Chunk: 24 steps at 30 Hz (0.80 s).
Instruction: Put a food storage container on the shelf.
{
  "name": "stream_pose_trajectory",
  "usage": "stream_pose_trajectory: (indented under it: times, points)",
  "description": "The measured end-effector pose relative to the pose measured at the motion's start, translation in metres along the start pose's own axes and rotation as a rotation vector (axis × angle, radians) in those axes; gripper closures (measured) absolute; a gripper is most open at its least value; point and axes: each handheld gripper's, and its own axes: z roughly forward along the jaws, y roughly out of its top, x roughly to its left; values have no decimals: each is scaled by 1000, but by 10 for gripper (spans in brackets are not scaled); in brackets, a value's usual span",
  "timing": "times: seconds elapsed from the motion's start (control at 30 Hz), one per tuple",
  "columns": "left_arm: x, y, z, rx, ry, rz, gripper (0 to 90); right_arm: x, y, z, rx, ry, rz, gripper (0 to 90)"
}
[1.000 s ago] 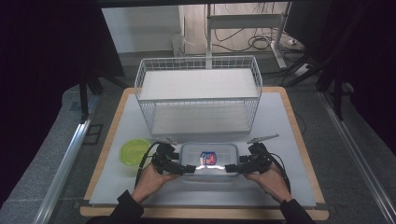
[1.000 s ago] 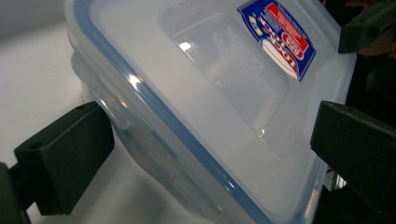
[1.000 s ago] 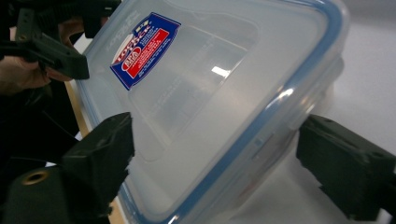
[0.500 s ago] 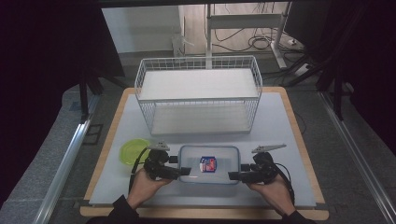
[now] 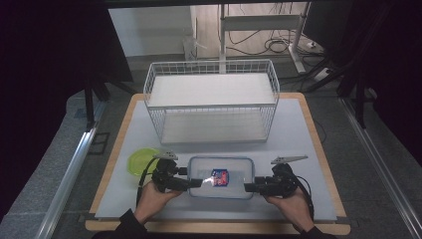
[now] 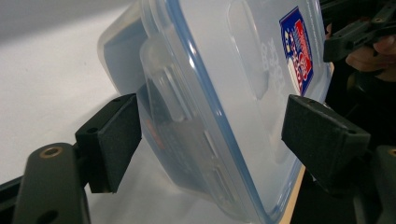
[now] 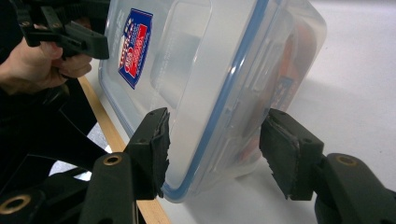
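Observation:
A clear plastic container [image 5: 234,172] with a blue-sealed lid and a red and blue sticker [image 5: 219,178] lies near the table's front. My left gripper [image 5: 195,183] is at its left end. In the left gripper view the latch end [image 6: 187,126] sits between the jaws of the left gripper [image 6: 210,126], and the pad over the lid stands off it. These jaws have just been opening. My right gripper [image 5: 249,187] straddles the right end [image 7: 219,116]. The jaws of the right gripper [image 7: 215,140] have just been closing, with one pad at the lid and the other just short of the base.
A white wire basket shelf [image 5: 211,99] stands across the back half of the grey mat. A yellow-green bowl [image 5: 139,162] sits just left of my left gripper. The wooden table edge [image 5: 214,226] runs close under both hands.
Both grippers have drawn outward from over the lid to the container's two ends and a little toward the front edge, the right one more. The container stays about where it was.

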Motion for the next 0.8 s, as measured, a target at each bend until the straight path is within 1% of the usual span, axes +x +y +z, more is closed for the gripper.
stream_pose_trajectory:
  times: [0.07,0.1,0.13,0.2,0.23,0.37,0.47,0.5,0.53,0.6,0.7,0.8]
  points:
    - [0,-1,-5,-13,1,11,258,-1,0,0,-2,5,9,430]
    - [-1,-2,-8,-24,6,20,304,-2,0,0,-2,7,15,429]
    - [0,-2,-10,-26,1,20,353,-3,0,0,-7,9,22,429]
    - [3,-3,-13,-37,-20,0,391,-4,1,0,-26,14,31,443]
    - [6,-4,-14,-46,-41,-20,428,-3,3,-1,-33,8,25,446]
    - [6,-6,-14,-54,-49,-35,443,-3,4,-1,-40,5,28,452]
    - [6,-8,-15,-67,-53,-47,455,-5,4,-2,-45,19,48,471]
    - [6,-9,-16,-71,-57,-50,468,-7,3,-3,-51,34,68,488]
    - [6,-10,-16,-73,-62,-52,468,-7,3,-3,-51,34,68,488]
    - [6,-11,-17,-80,-68,-61,480,-9,3,-3,-57,46,84,497]
    - [6,-14,-19,-87,-79,-86,508,-7,3,-3,-63,41,93,503]
    - [4,-15,-20,-98,-76,-100,513,-8,3,-3,-67,45,105,509]
